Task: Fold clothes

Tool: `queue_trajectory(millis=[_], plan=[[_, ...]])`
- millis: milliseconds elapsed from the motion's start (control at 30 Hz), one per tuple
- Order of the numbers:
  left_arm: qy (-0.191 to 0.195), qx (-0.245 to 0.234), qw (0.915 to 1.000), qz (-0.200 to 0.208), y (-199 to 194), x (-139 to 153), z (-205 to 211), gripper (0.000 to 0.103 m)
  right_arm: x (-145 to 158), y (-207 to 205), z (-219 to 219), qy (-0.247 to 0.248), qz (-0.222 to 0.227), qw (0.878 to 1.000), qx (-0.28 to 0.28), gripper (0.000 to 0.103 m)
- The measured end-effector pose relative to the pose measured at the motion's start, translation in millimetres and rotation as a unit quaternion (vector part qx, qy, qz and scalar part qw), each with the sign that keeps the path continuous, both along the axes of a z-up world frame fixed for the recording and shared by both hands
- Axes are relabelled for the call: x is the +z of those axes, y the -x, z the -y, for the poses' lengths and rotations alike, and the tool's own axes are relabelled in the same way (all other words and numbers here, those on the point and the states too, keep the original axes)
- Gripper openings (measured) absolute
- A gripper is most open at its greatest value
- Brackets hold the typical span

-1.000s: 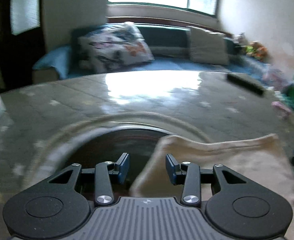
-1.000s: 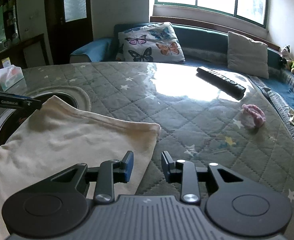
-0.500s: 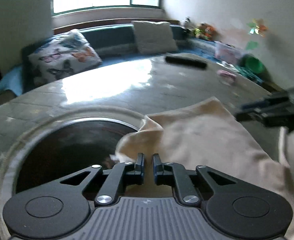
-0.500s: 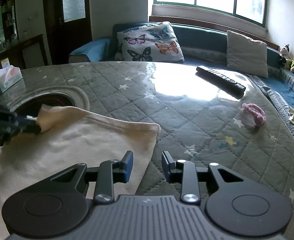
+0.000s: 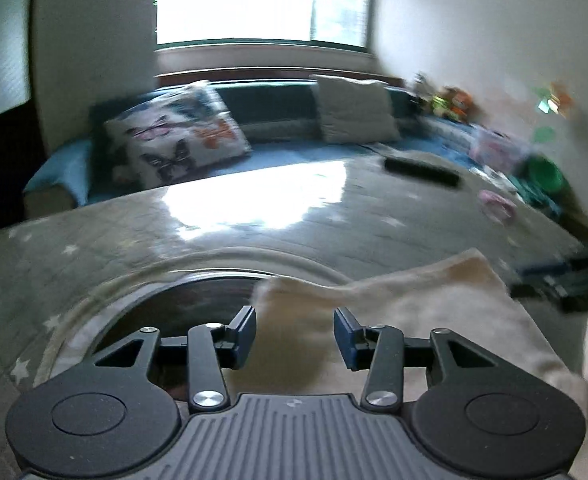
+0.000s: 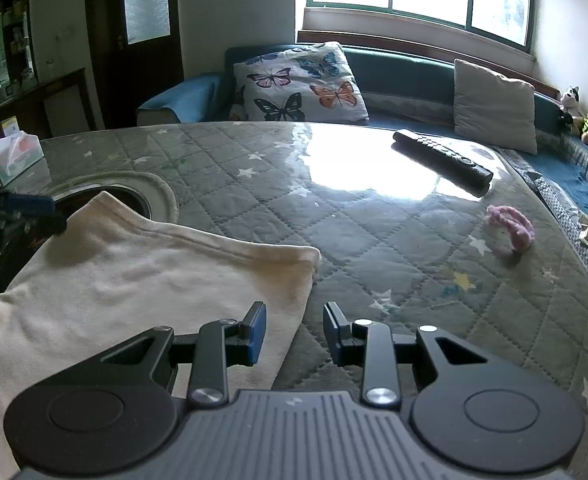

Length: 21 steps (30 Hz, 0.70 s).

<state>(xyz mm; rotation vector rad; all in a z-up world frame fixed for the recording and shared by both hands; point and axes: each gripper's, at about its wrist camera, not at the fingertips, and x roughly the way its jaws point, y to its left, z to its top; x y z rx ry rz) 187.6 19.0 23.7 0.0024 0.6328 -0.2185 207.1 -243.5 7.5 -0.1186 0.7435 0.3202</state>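
Note:
A cream cloth (image 6: pixel 126 280) lies flat on the quilted grey table (image 6: pixel 373 240), partly over a round dark opening (image 6: pixel 134 204). In the left wrist view the cloth (image 5: pixel 413 320) fills the lower right. My left gripper (image 5: pixel 294 334) is open just above the cloth's far left corner; it also shows at the left edge of the right wrist view (image 6: pixel 26 210). My right gripper (image 6: pixel 294 330) is open and empty above the cloth's right edge; it also shows in the left wrist view (image 5: pixel 565 286).
A black remote (image 6: pixel 441 156) and a pink scrunchie (image 6: pixel 509 232) lie on the right of the table. A tissue box (image 6: pixel 14 154) stands far left. A sofa with a butterfly cushion (image 6: pixel 297 84) runs behind the table.
My left gripper was shut on the cloth's corner half a second ago and has now opened and let it go. The right gripper has not moved.

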Motion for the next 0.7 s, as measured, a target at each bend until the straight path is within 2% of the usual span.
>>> queue_trajectory(millis=[67,167,300,400,500,567,633,700], plan=[[0.022,0.034,0.9991,-0.010,-10.3,-1.8,-14.3,0.038,0.1,-0.2,0.2,-0.001,0.000,1.000,-0.001,0.031],[0.050,0.086,0.9946,-0.029,-26.7,-6.9,-35.5,0.021,-0.3,-1.2,0.7,-0.002,-0.001,1.000,-0.002,0.031],[0.047,0.117,0.9907,-0.051,-40.8,-15.1,-47.1,0.016,-1.2,-1.9,-0.3,-0.001,-0.003,1.000,0.000,0.031],[0.053,0.086,0.9926,-0.066,-42.8,-19.5,-41.5,0.017,-1.6,-2.8,-0.7,-0.001,-0.003,1.000,0.001,0.031],[0.040,0.048,0.9957,-0.068,-36.8,-23.4,-26.1,0.018,-2.4,-3.3,-0.9,-0.001,-0.004,1.000,0.001,0.031],[0.027,0.024,0.9972,-0.065,-30.9,-25.7,-15.6,0.023,-2.9,-3.4,-1.1,-0.002,-0.004,1.000,0.001,0.031],[0.010,0.011,0.9979,-0.063,-26.7,-27.2,-8.1,0.034,-3.0,-3.7,-1.6,-0.002,-0.004,1.000,0.002,0.031],[0.000,0.001,0.9983,-0.059,-22.7,-28.2,-3.8,0.035,-3.1,-4.0,-2.0,-0.002,-0.004,1.000,0.003,0.031]])
